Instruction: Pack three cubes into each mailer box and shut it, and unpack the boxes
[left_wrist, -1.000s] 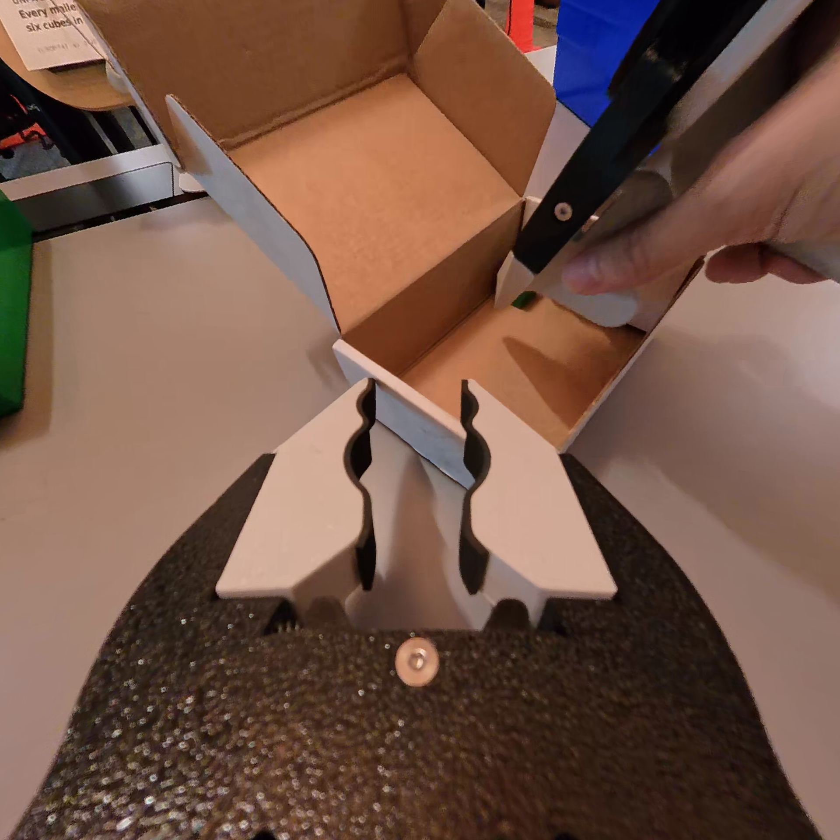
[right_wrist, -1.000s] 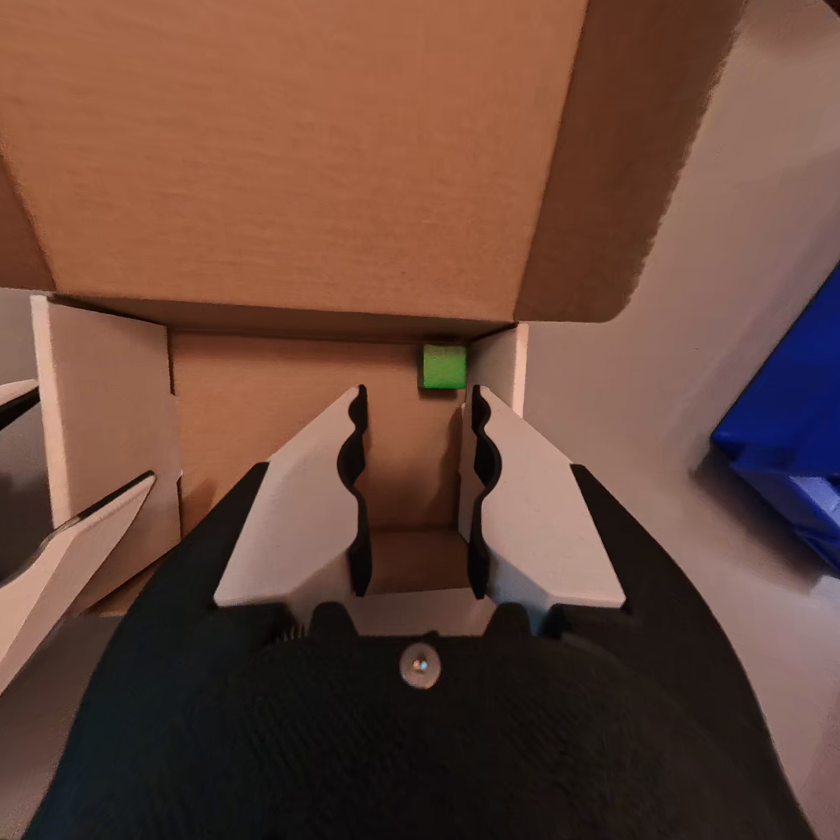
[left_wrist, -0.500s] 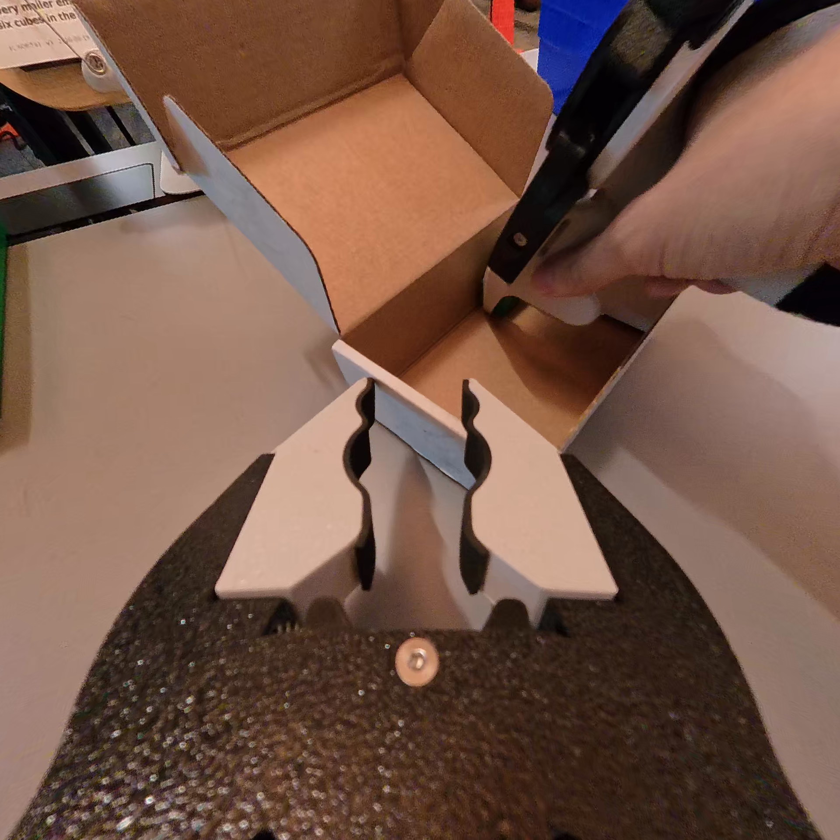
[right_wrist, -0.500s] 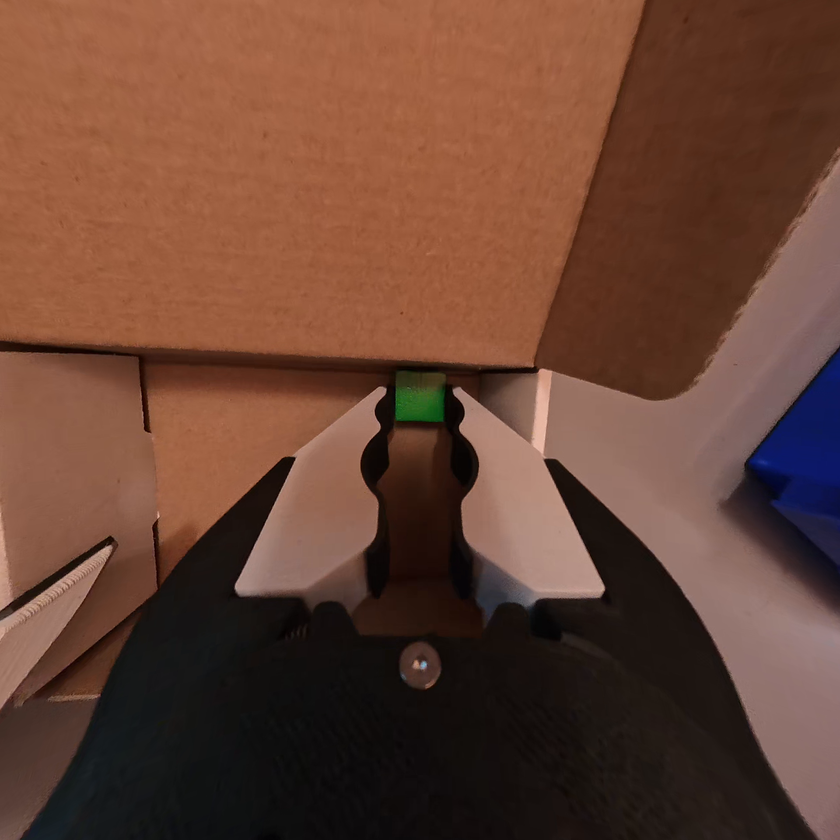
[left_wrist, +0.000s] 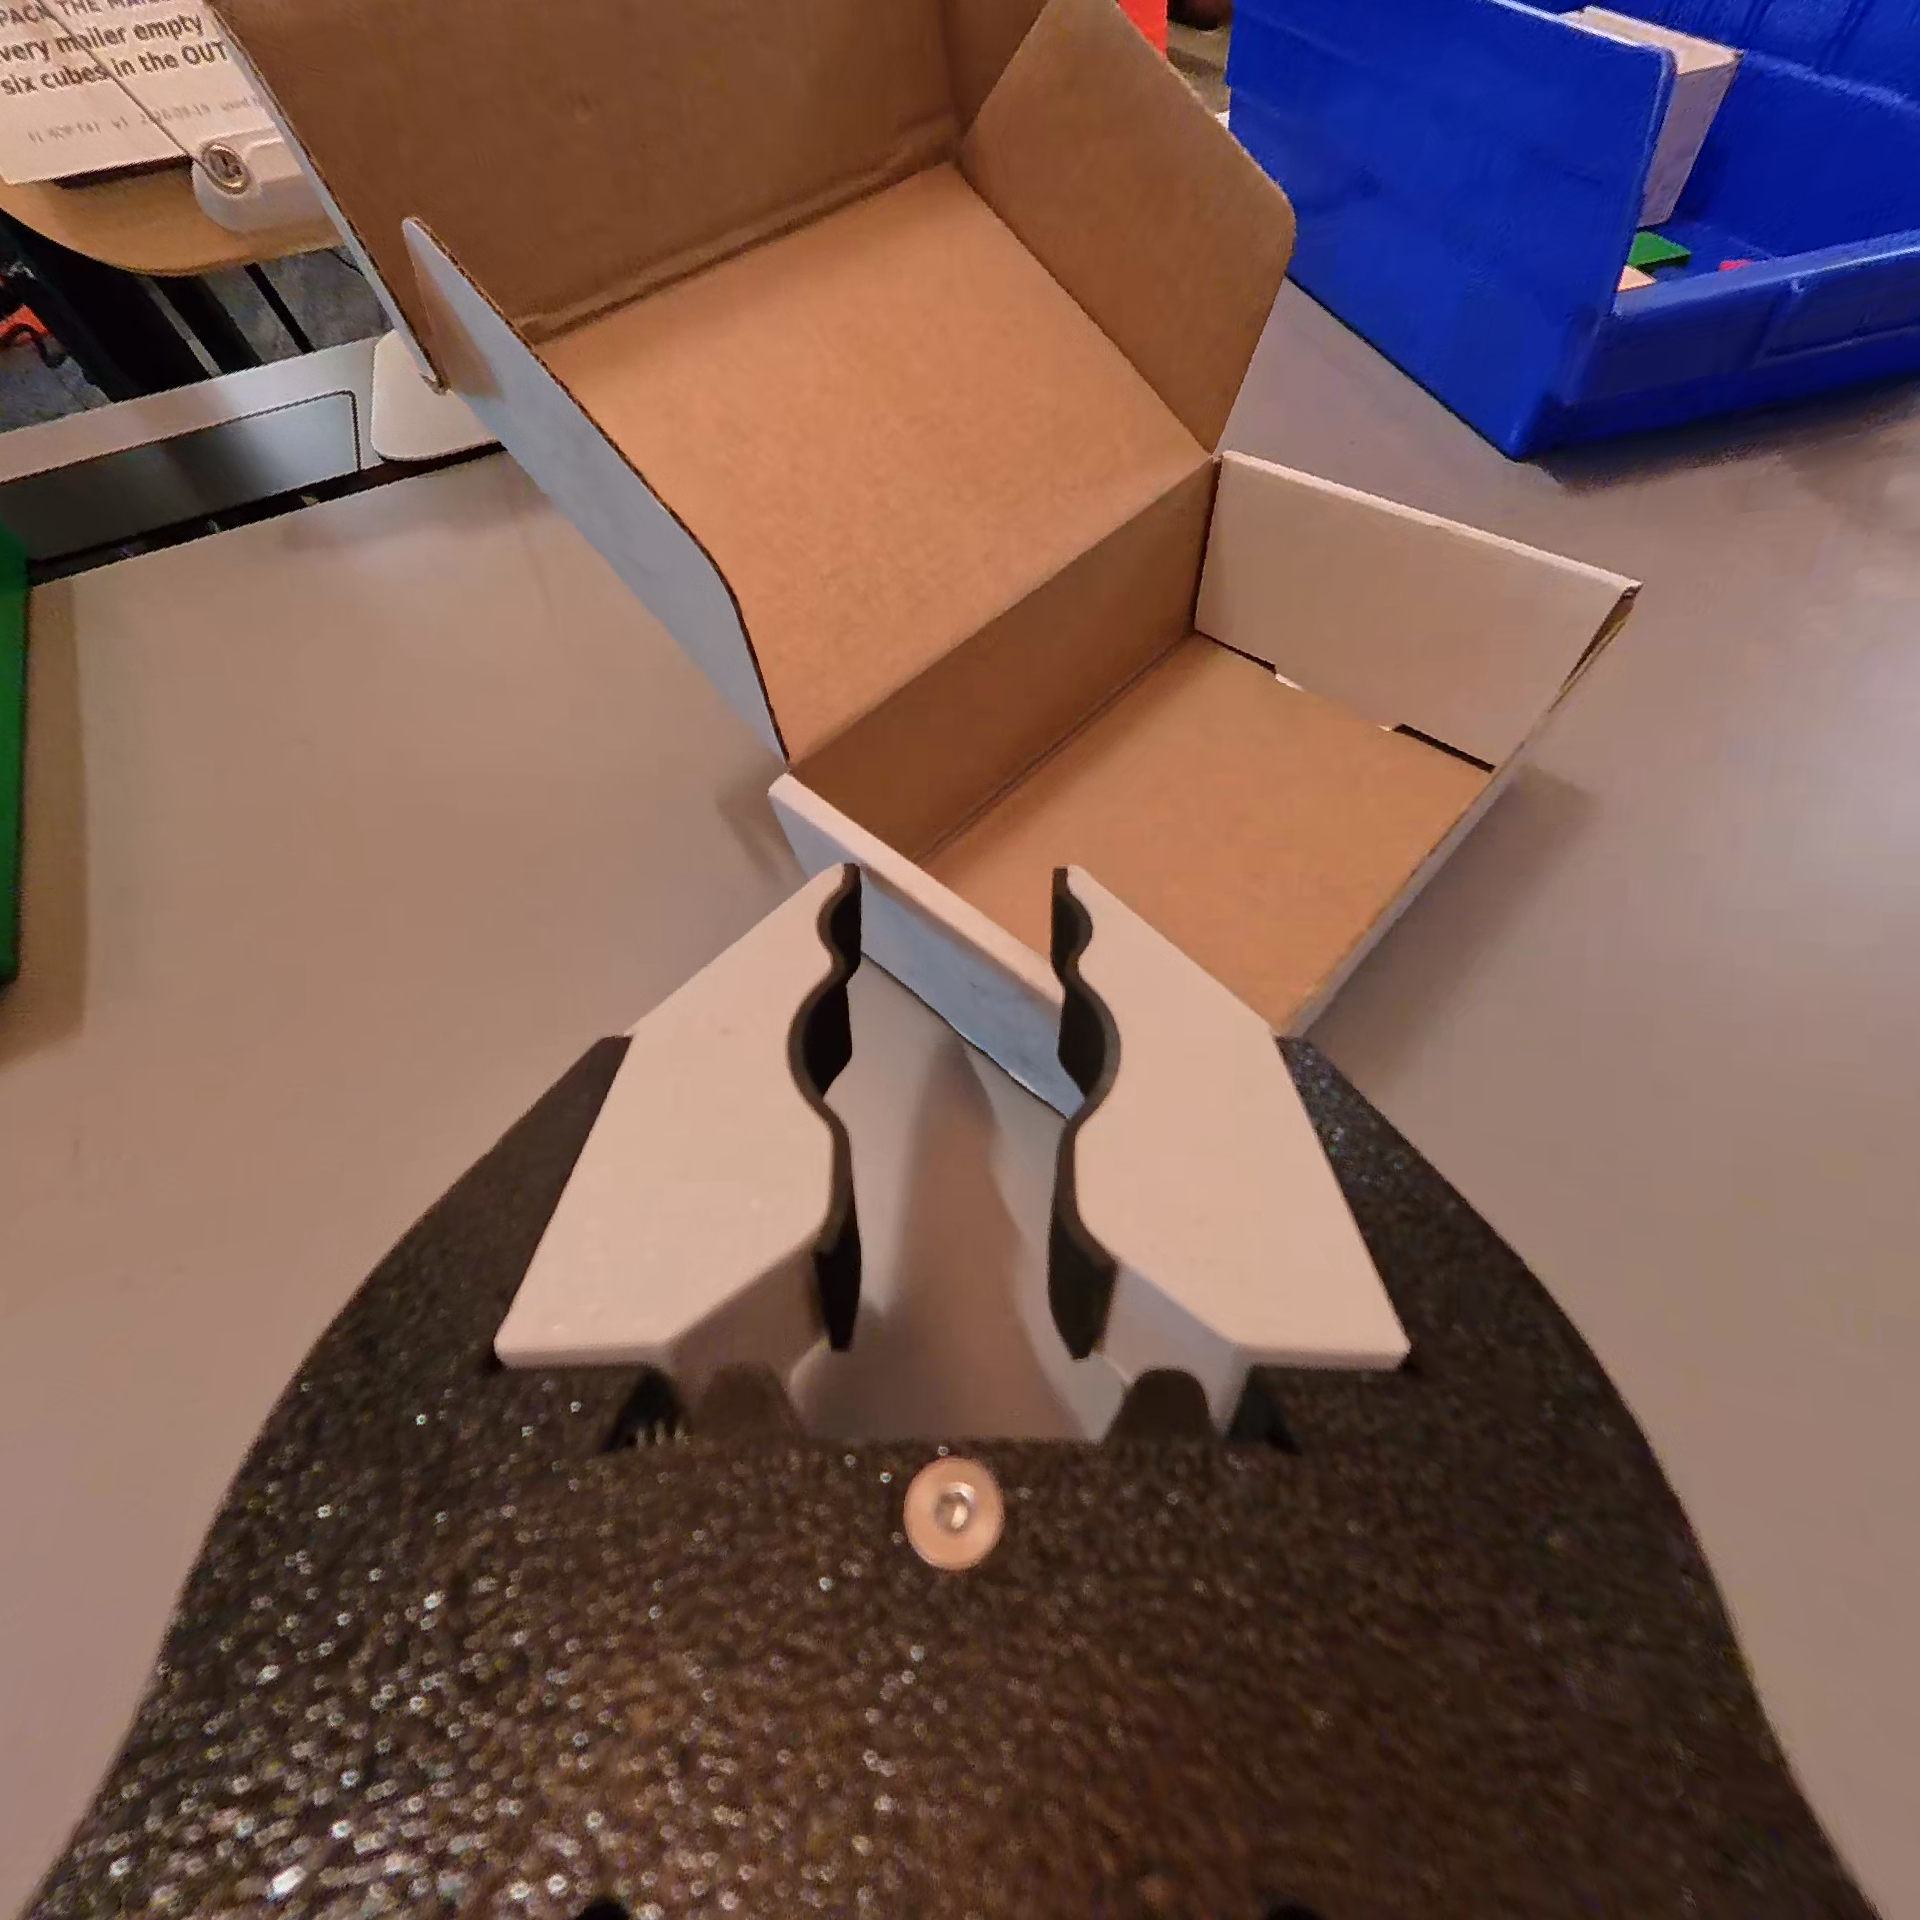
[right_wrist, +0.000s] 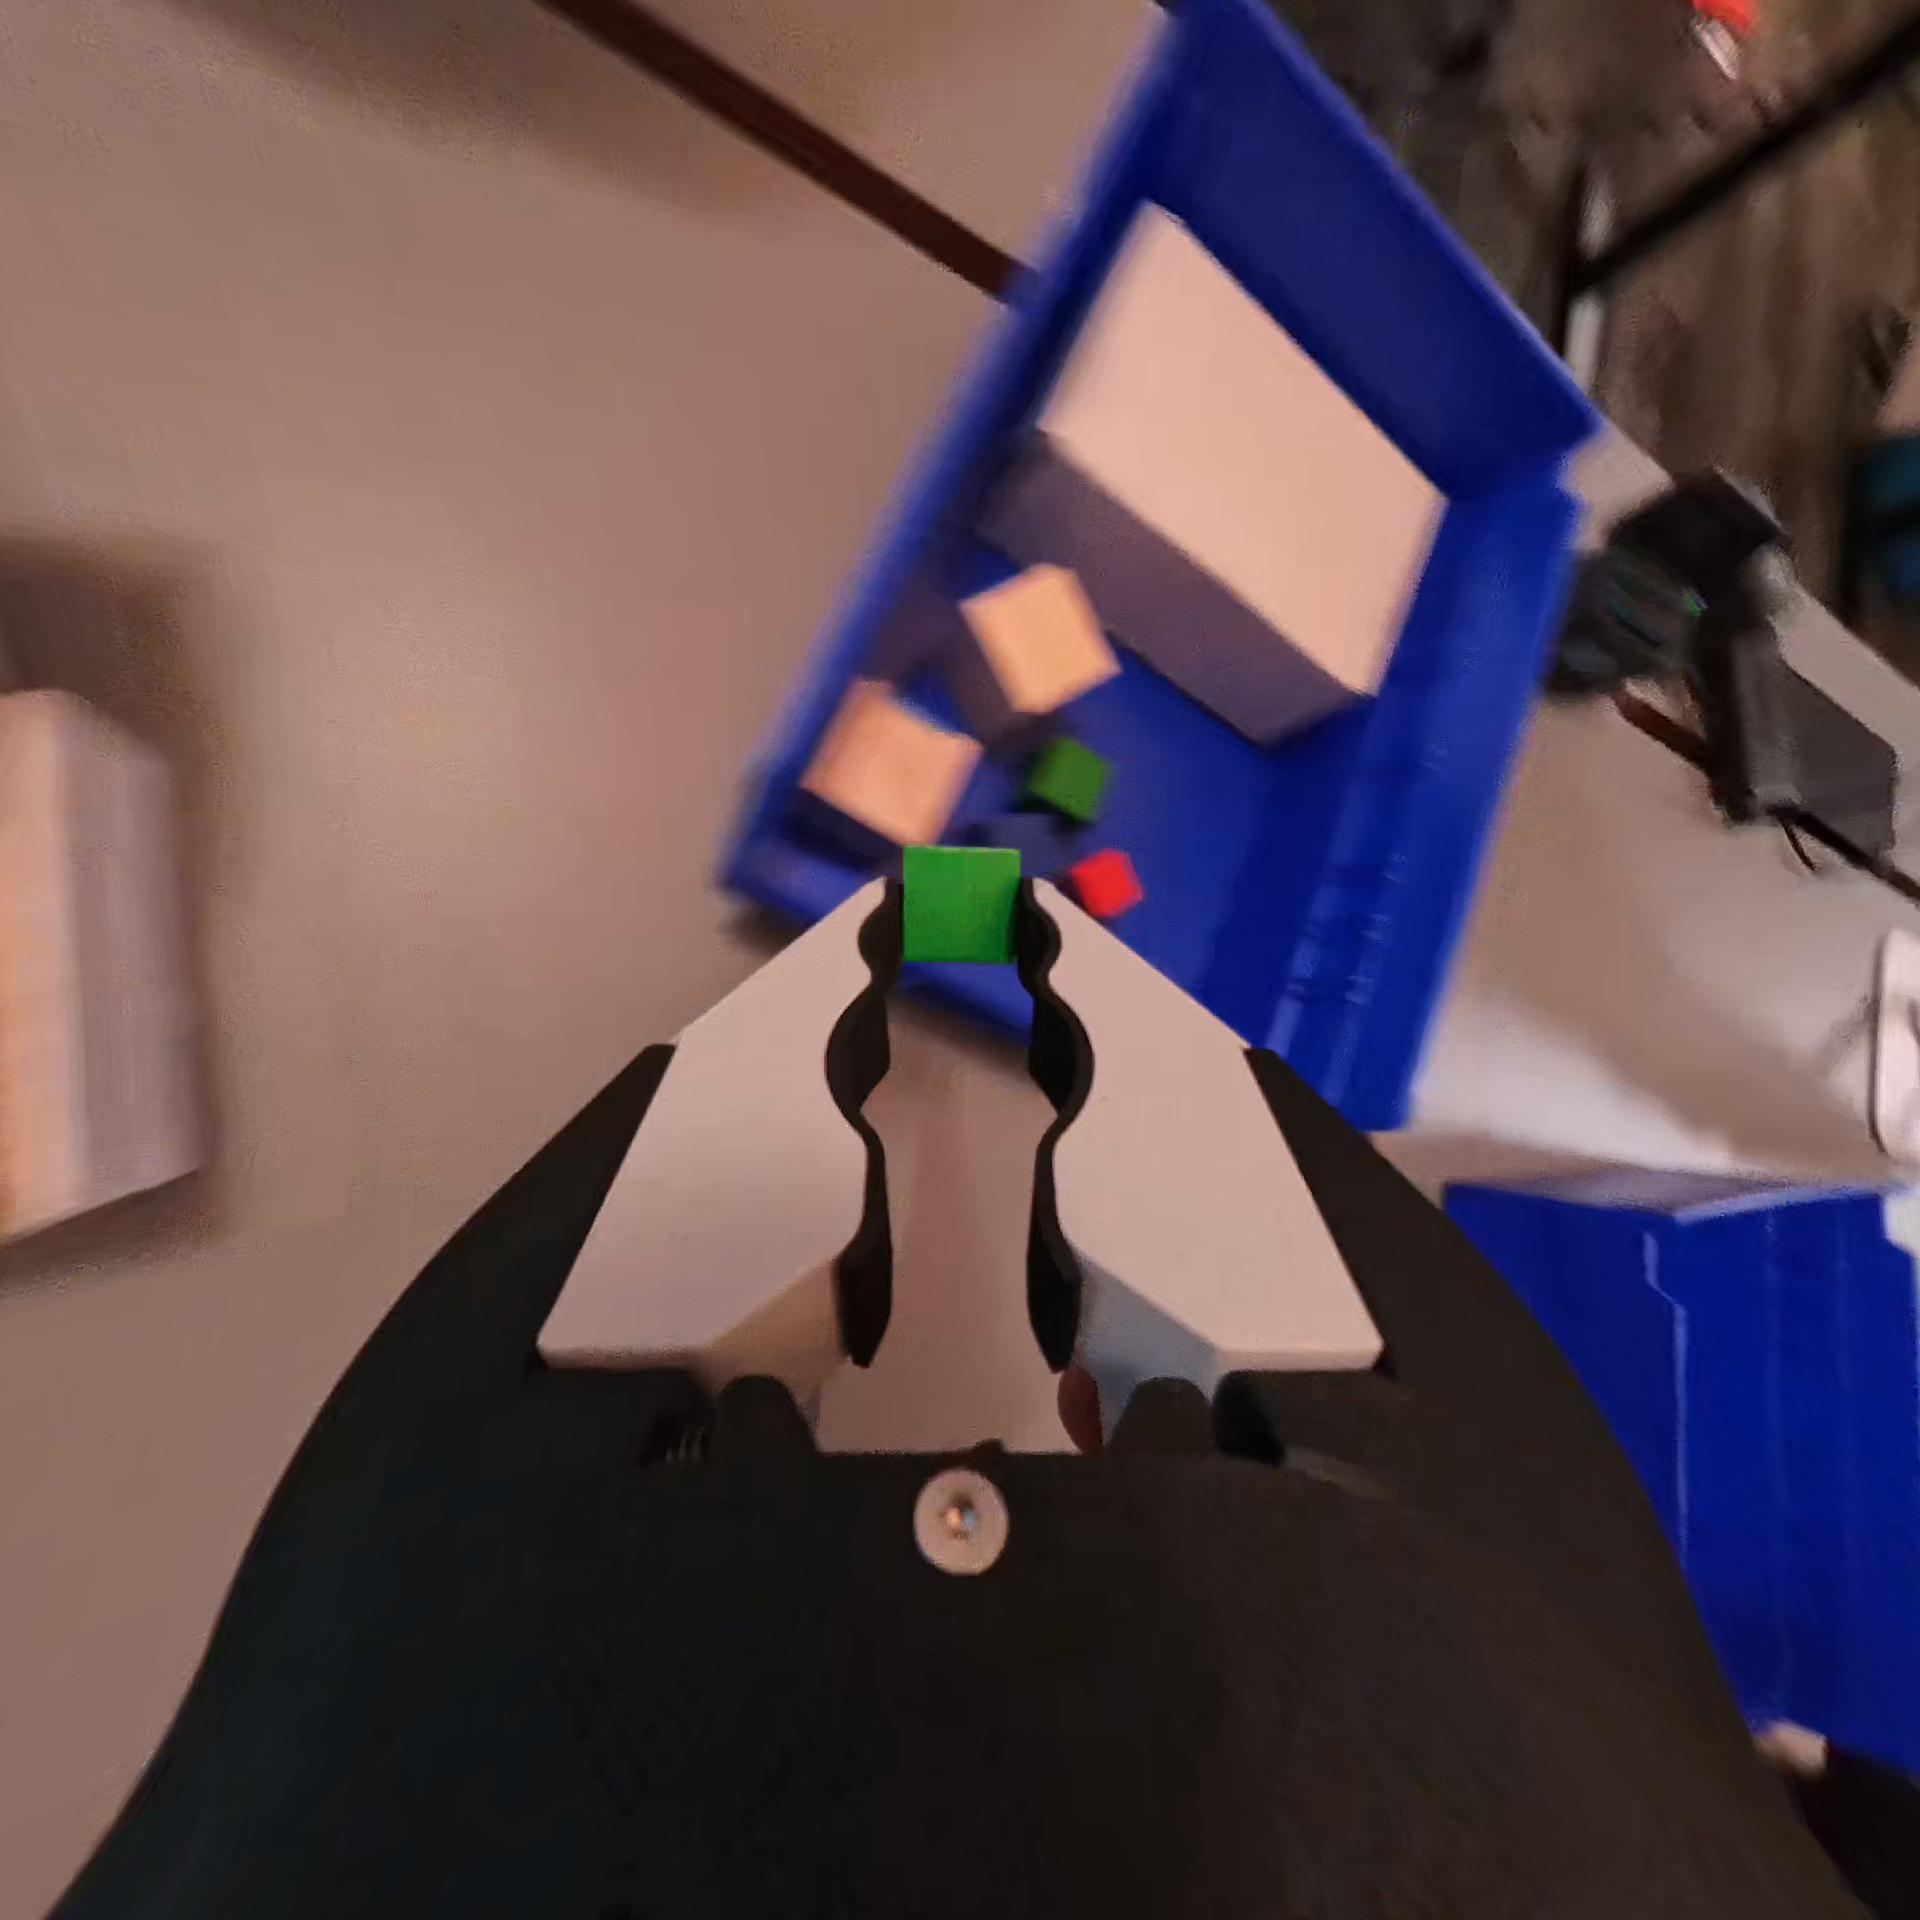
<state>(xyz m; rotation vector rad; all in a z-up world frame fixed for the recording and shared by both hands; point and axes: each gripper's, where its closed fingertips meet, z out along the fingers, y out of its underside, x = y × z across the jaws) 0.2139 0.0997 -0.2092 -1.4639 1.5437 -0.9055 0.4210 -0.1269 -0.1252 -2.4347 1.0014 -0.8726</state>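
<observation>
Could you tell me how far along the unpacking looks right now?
Done: the open mailer box shows a bare floor with no cubes, its corner sitting between the open left hand-held gripper's fingers. In hand: the right hand-held gripper grips a green cube in front of the blue bin, where other cubes already lie. Left: dropping this cube; whether the closed white box in the bin needs unpacking, I cannot tell.
</observation>
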